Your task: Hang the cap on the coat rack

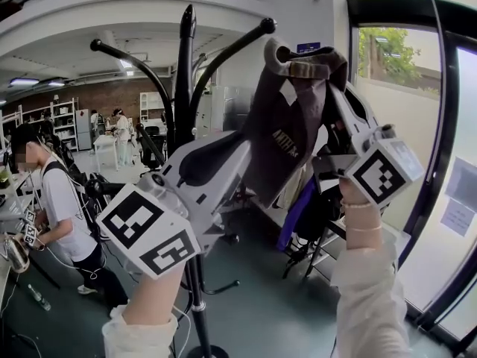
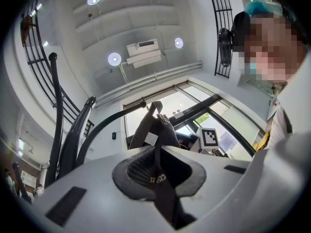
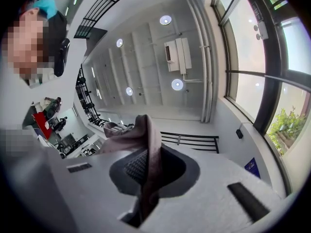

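A dark brown cap [image 1: 287, 125] is held high in the head view, just right of the black coat rack [image 1: 183, 88]. One curved hook [image 1: 266, 26] of the rack ends close to the cap's top left. My left gripper [image 1: 250, 151] reaches up from the lower left and is shut on the cap's lower edge. My right gripper [image 1: 335, 88] is shut on its upper right part. In the left gripper view, the cap's strap [image 2: 156, 181] is pinched between the jaws, and the cap [image 2: 153, 127] rises beside a hook [image 2: 112, 118]. In the right gripper view, cap fabric [image 3: 146, 154] is clamped between the jaws.
A person in a white shirt [image 1: 63, 207] stands at a table on the left. Clothes and a bag [image 1: 305, 207] hang on a stand behind the cap. A dark window frame [image 1: 440, 162] runs down the right. The rack's base [image 1: 200, 349] is on the floor between my arms.
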`<act>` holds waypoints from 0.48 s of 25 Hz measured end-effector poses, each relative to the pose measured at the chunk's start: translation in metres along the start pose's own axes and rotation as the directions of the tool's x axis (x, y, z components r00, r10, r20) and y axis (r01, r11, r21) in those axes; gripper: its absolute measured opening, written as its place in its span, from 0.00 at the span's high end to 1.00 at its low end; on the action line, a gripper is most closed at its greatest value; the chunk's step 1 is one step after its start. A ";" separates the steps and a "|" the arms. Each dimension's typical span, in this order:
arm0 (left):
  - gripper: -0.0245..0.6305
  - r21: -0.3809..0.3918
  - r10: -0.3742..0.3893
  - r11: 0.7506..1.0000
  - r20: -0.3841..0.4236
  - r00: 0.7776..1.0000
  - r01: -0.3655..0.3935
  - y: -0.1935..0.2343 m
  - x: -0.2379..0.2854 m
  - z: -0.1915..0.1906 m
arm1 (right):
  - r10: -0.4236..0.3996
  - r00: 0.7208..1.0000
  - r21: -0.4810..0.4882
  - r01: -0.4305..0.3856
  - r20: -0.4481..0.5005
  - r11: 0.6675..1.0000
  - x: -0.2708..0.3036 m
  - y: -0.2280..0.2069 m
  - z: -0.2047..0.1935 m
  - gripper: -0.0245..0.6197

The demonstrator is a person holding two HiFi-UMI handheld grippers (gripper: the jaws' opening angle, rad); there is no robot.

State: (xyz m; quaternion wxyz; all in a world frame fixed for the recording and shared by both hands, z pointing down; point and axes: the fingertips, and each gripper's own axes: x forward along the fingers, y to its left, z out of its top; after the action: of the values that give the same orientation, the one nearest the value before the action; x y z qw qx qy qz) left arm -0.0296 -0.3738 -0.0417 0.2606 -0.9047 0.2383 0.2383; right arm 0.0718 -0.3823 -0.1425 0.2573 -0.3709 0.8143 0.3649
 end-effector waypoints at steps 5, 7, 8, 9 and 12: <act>0.90 -0.011 -0.007 1.000 0.001 1.000 0.007 0.006 0.009 -0.001 | -0.006 1.000 0.018 0.006 0.010 1.000 0.008 -0.013 0.003 0.95; 0.90 -0.009 -0.008 1.000 0.003 1.000 0.008 0.008 0.016 0.010 | -0.003 1.000 0.018 0.003 0.012 1.000 0.018 -0.017 0.012 0.95; 0.90 -0.004 -0.009 1.000 0.003 1.000 0.009 0.009 0.019 0.016 | -0.004 1.000 0.020 0.004 0.014 1.000 0.023 -0.019 0.016 0.94; 0.90 0.002 -0.008 1.000 0.002 1.000 0.008 0.010 0.022 0.019 | -0.007 1.000 0.024 0.007 0.017 1.000 0.028 -0.021 0.019 0.94; 0.90 -0.001 -0.003 1.000 -0.001 1.000 0.003 0.016 0.026 0.017 | -0.013 1.000 0.034 0.013 0.010 0.999 0.038 -0.024 0.012 0.95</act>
State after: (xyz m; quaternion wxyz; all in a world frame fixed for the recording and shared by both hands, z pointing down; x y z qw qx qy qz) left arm -0.0234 -0.3839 -0.0751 0.2604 -0.9055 0.2367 0.2373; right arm 0.0700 -0.3998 -0.1859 0.2699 -0.3699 0.8166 0.3514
